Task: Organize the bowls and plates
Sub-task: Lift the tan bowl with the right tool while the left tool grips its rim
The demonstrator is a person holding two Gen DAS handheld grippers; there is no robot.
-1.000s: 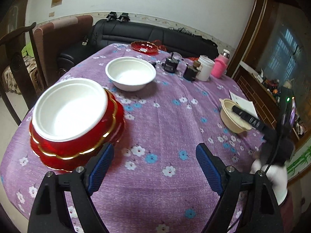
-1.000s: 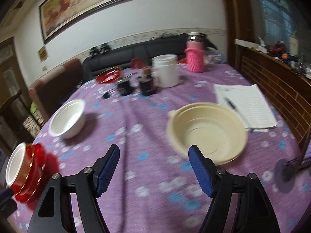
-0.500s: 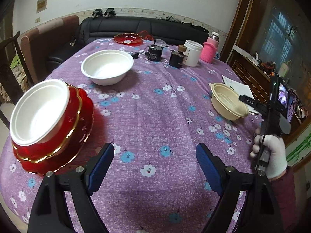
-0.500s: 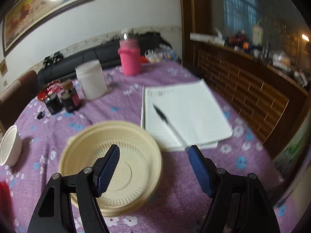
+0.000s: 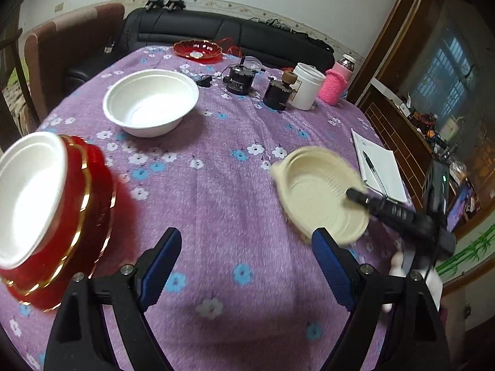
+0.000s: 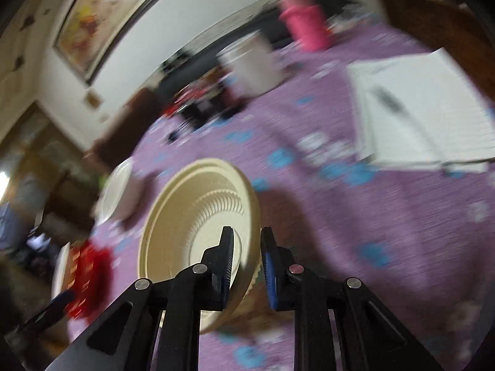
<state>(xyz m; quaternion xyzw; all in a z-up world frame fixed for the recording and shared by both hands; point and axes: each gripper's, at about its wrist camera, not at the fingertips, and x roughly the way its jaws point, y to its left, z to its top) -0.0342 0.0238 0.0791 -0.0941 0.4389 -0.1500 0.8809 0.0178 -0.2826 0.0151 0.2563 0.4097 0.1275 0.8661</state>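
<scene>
My right gripper [image 6: 246, 266] is shut on the rim of a beige bowl [image 6: 201, 232] and holds it tilted above the purple tablecloth; the same bowl [image 5: 318, 191] shows at the right in the left wrist view, with the right gripper [image 5: 359, 196] on its rim. My left gripper [image 5: 244, 266] is open and empty over the near part of the table. A white bowl sits in stacked red gold-rimmed bowls [image 5: 83, 216] at the left. Another white bowl [image 5: 151, 102] stands further back. A red plate [image 5: 198, 50] lies at the far edge.
A round table with a purple flowered cloth [image 5: 216, 185]. At the back stand dark jars [image 5: 238, 80], a white container [image 5: 306, 86] and a pink bottle [image 5: 337, 83]. A notebook with a pen [image 5: 377, 164] lies at the right. A sofa and chairs stand behind.
My right gripper has closed on the beige bowl's rim and tipped it up off the cloth, swinging left. My left gripper has shifted, staying open.
</scene>
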